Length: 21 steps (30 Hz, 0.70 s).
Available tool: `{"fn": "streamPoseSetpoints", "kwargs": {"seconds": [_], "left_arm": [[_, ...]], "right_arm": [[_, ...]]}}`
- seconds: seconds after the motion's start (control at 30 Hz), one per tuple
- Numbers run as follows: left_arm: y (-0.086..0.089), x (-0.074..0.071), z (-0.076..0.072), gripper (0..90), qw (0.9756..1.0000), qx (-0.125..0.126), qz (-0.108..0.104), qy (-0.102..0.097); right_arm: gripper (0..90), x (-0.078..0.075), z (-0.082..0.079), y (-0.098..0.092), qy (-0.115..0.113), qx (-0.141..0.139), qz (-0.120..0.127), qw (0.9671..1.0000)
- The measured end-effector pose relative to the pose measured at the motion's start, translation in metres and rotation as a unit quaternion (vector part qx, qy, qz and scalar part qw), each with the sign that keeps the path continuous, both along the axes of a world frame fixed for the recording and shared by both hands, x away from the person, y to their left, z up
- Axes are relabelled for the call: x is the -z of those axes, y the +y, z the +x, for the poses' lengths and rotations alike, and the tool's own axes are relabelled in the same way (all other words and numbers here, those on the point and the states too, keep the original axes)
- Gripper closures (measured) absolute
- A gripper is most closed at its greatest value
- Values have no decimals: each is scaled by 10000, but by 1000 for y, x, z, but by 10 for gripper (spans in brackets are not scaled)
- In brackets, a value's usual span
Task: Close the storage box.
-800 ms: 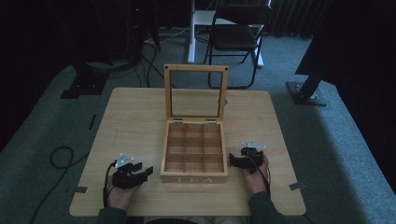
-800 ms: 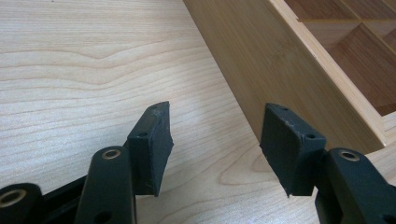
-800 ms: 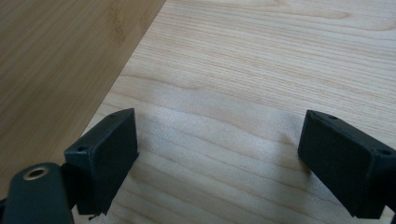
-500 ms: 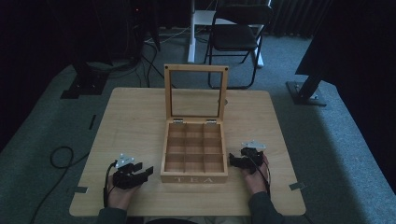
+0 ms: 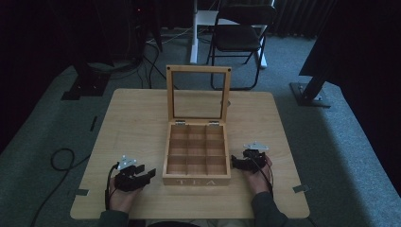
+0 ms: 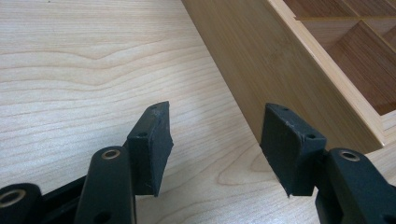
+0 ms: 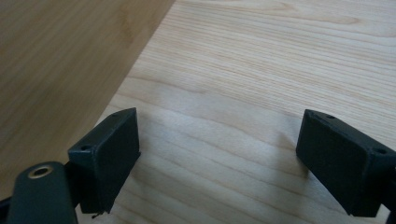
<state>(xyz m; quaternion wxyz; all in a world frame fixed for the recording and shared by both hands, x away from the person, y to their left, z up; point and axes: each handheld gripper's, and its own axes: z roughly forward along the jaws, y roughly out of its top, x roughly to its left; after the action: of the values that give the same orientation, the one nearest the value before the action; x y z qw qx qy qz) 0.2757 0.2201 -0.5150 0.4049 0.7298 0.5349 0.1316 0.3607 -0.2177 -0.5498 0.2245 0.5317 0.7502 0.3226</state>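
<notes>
At the left of the high view, a dark coiled cable [image 5: 60, 158] lies on the grey-green carpet beside the square, pale wooden table [image 5: 132, 123]. On the near left part of the tabletop the person's left hand [image 5: 124, 197] holds the black left gripper [image 5: 146, 175], which rests low over the wood and points toward the near left corner of the box; its jaws stand apart with nothing between them, and in the left gripper view they frame bare tabletop just short of the box's side wall. In the middle of the table sits the light wooden tea box with nine square compartments [image 5: 196, 155], the word TEA on its front wall, and every compartment that can be seen holds nothing. Its wooden-framed lid with a clear pane [image 5: 198, 94] stands upright at the back on two small metal hinges. Just right of the box, the person's right hand [image 5: 257, 178] holds the black right gripper [image 5: 235, 163], close beside the box's right wall; its jaws are also spread wide over bare wood, gripping nothing. Beyond the table stands a black folding chair [image 5: 239, 35].
</notes>
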Motion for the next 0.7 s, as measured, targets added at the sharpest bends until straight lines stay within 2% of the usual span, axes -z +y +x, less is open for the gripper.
{"fn": "streamPoseSetpoints", "kwargs": {"seconds": [0.07, 0.17, 0.23, 0.33, 0.43, 0.53, 0.7], "left_arm": [[0, 0, 0, 436, 10000, -3, 0, 0], [1, 0, 2, 436, 10000, -10, -16, 14], [0, 0, 3, 436, 10000, -15, -22, 15], [0, -1, 4, 437, 10000, 8, -35, 3], [1, -4, 4, 437, 10000, 11, -1, -47], [3, -6, 6, 437, 10000, -29, -40, -83], [6, -12, 9, 437, 9999, -56, -57, -130]], "right_arm": [[166, 0, -1, 0, -17, -14, 8, 10000], [296, -3, -3, 1, -2, -22, 10, 10000], [403, -6, -4, 1, 73, 75, 1, 9999], [486, -13, -6, -1, 188, 82, 280, 9994], [504, -22, -7, -2, 122, 57, 414, 9991], [453, -30, -8, 0, 17, -73, 470, 9989], [468, -40, -7, 8, -167, -343, 286, 9989]]}}
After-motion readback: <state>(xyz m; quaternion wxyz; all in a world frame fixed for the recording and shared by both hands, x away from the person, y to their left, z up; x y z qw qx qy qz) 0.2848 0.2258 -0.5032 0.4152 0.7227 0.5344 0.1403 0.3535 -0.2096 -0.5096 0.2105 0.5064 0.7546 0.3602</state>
